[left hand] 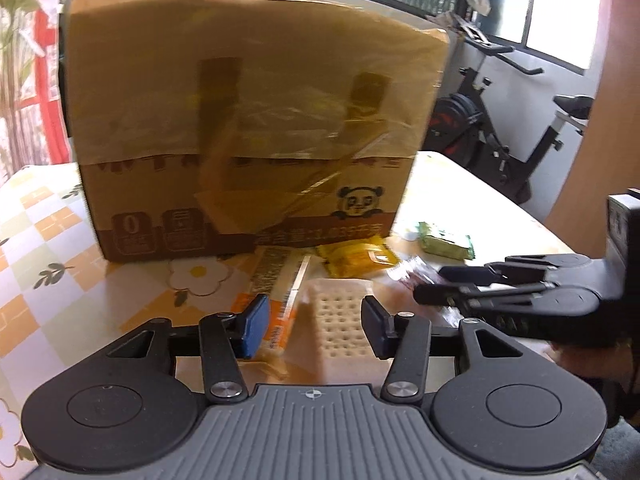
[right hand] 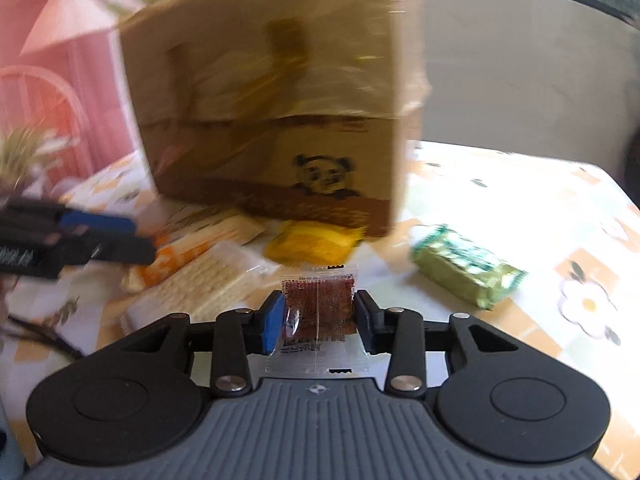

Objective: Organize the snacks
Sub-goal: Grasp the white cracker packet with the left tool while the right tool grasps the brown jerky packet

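A tall taped cardboard box (left hand: 248, 120) with a panda print stands on the floral tablecloth; it also shows in the right wrist view (right hand: 276, 120). Snack packets lie in front of it: a clear cracker pack (left hand: 340, 320), an orange-white packet (left hand: 276, 292), a yellow packet (left hand: 356, 258) and a green packet (left hand: 446, 240). My left gripper (left hand: 314, 326) is open, its fingers either side of the cracker pack. My right gripper (right hand: 318, 318) is shut on a small clear sachet of red-brown snack (right hand: 318, 312), held above the table. It appears in the left wrist view (left hand: 432, 286) at right.
The table edge (left hand: 500, 196) runs along the right, with an exercise bike (left hand: 500, 120) beyond it. A pink lamp and chair (right hand: 60, 80) stand to the left of the box. The green packet (right hand: 466, 268) lies apart on the right of the tablecloth.
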The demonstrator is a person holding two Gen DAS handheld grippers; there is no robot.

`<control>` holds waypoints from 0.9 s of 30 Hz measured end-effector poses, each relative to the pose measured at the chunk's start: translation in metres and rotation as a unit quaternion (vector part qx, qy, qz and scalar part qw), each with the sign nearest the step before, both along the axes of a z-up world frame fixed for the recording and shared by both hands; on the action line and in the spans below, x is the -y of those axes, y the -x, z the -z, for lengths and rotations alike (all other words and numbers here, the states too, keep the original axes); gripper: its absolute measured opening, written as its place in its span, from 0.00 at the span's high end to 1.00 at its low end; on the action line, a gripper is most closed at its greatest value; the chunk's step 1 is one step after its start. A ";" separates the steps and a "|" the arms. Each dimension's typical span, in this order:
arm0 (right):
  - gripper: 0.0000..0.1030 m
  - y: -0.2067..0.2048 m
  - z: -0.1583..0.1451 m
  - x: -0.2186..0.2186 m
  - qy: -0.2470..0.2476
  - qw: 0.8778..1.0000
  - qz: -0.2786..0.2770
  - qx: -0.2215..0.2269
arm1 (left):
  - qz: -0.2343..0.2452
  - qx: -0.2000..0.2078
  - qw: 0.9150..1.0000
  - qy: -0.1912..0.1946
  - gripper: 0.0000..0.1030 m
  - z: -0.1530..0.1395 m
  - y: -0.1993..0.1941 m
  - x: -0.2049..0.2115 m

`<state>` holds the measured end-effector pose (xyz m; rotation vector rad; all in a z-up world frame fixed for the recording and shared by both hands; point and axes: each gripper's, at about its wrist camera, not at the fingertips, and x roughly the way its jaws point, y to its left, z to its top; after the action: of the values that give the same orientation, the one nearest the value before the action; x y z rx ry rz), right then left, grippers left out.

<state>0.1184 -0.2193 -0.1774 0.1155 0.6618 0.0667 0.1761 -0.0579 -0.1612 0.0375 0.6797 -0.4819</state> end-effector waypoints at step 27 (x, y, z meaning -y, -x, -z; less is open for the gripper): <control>0.61 0.000 0.002 0.000 -0.006 1.000 0.002 0.006 | 0.009 -0.051 0.998 -0.043 0.53 0.033 -0.022 0.032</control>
<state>0.1188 -0.2192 -0.1798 0.1277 0.6483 0.0685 0.1977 -0.0896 -0.1943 0.1015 0.8011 -0.4743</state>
